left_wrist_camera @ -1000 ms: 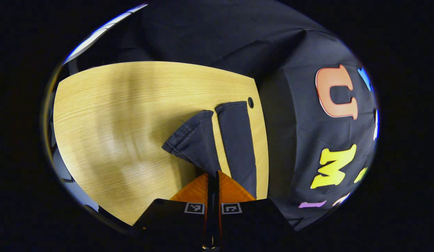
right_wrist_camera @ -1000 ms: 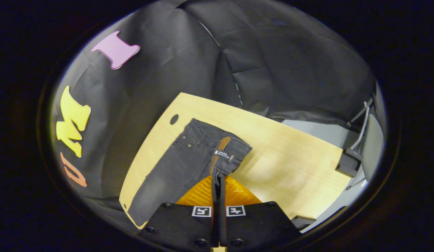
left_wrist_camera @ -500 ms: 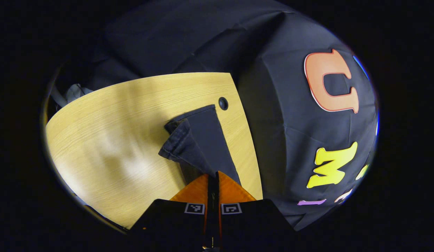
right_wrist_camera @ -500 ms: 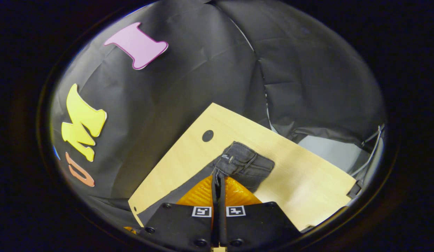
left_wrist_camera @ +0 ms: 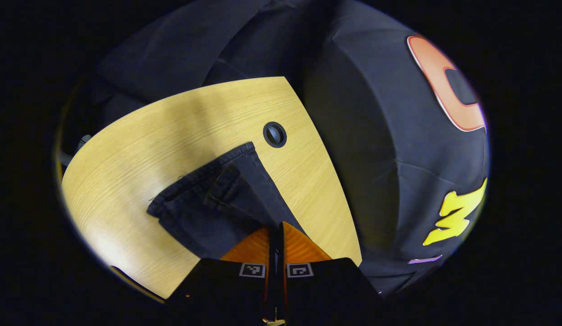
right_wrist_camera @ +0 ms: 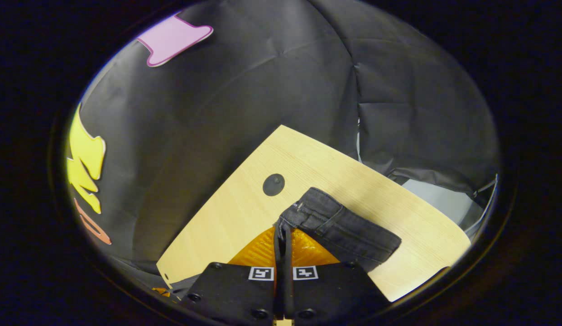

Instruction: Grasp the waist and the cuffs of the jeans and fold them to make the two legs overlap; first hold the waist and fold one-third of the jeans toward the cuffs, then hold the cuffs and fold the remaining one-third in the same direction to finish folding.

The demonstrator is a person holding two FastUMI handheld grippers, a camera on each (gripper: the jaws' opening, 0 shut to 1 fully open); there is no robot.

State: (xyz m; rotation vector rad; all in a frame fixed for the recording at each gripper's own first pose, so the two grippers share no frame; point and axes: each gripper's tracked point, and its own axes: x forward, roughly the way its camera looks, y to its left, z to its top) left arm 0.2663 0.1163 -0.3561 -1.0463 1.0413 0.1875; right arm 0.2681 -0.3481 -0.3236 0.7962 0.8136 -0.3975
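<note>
Woodgrain table, creased dark denim jeans

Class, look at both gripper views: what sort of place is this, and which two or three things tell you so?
Probably a staged recording booth, not a home. Black cloth hangs as walls close behind a bare wooden table with a cable hole, and the jeans are the one item on it, held by both grippers.

Jeans legs now overlapped on the table (formerly side by side)
</note>
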